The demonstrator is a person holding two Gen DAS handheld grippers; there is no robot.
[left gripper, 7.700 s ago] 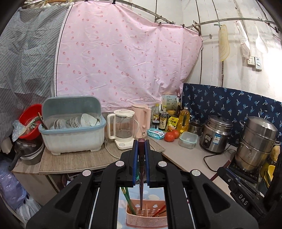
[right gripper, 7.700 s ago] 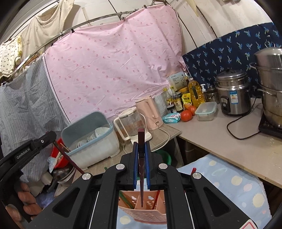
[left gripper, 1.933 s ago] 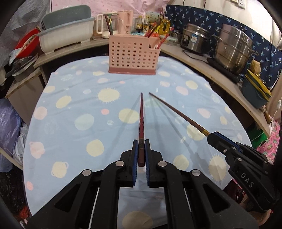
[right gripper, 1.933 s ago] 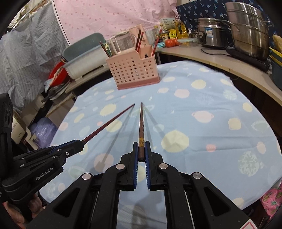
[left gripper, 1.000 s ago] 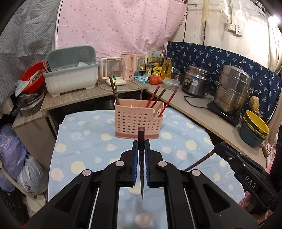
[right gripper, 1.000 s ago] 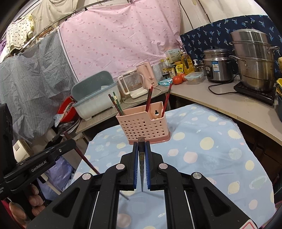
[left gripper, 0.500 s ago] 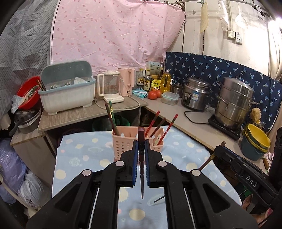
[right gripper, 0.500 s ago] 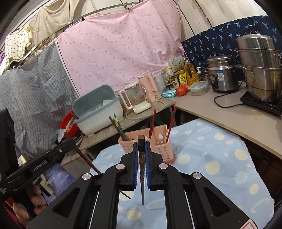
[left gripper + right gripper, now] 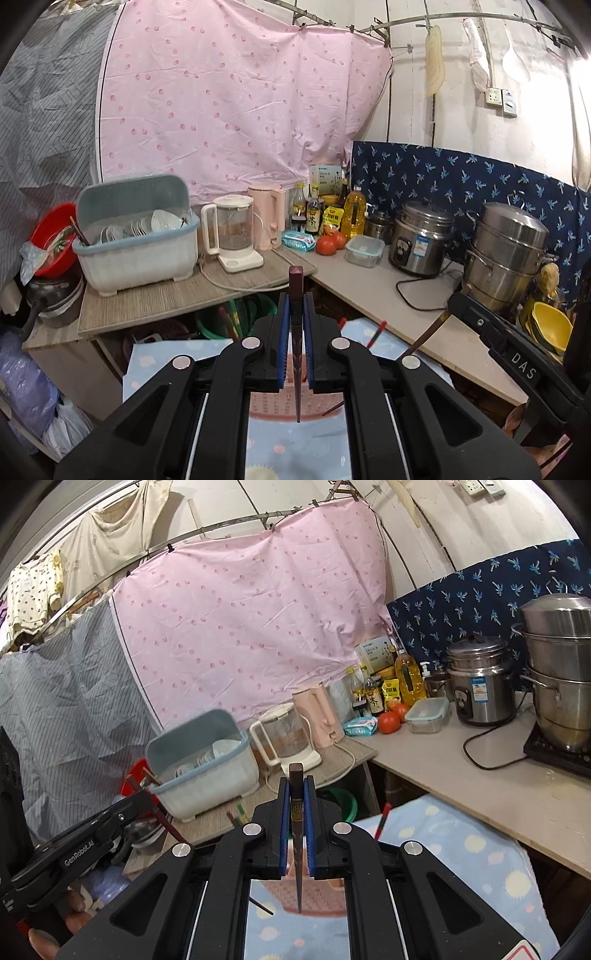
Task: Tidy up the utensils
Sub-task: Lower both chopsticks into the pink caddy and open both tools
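Note:
In the left wrist view my left gripper (image 9: pixel 296 306) is shut on a dark red chopstick (image 9: pixel 297 384) that hangs point-down above the pink utensil basket (image 9: pixel 273 404). The basket shows only between the gripper's arms. In the right wrist view my right gripper (image 9: pixel 296 790) is shut on a dark brown chopstick (image 9: pixel 298 878), its tip over the same basket (image 9: pixel 325 893). Several chopsticks (image 9: pixel 376 331) stand in the basket and poke up past the grippers. Each gripper is also seen from the other's camera: the right gripper (image 9: pixel 498 347) and the left gripper (image 9: pixel 92 843).
The basket stands on a table with a blue spotted cloth (image 9: pixel 465 849). Behind it a counter carries a dish rack (image 9: pixel 136 243), a blender (image 9: pixel 232 236), a pink kettle (image 9: pixel 269 218), bottles, tomatoes, a rice cooker (image 9: pixel 421 236) and a steel steamer pot (image 9: pixel 506 254).
Both grippers have risen and moved forward with their chopsticks. The basket has dropped low in both views and now lies mostly hidden under the grippers.

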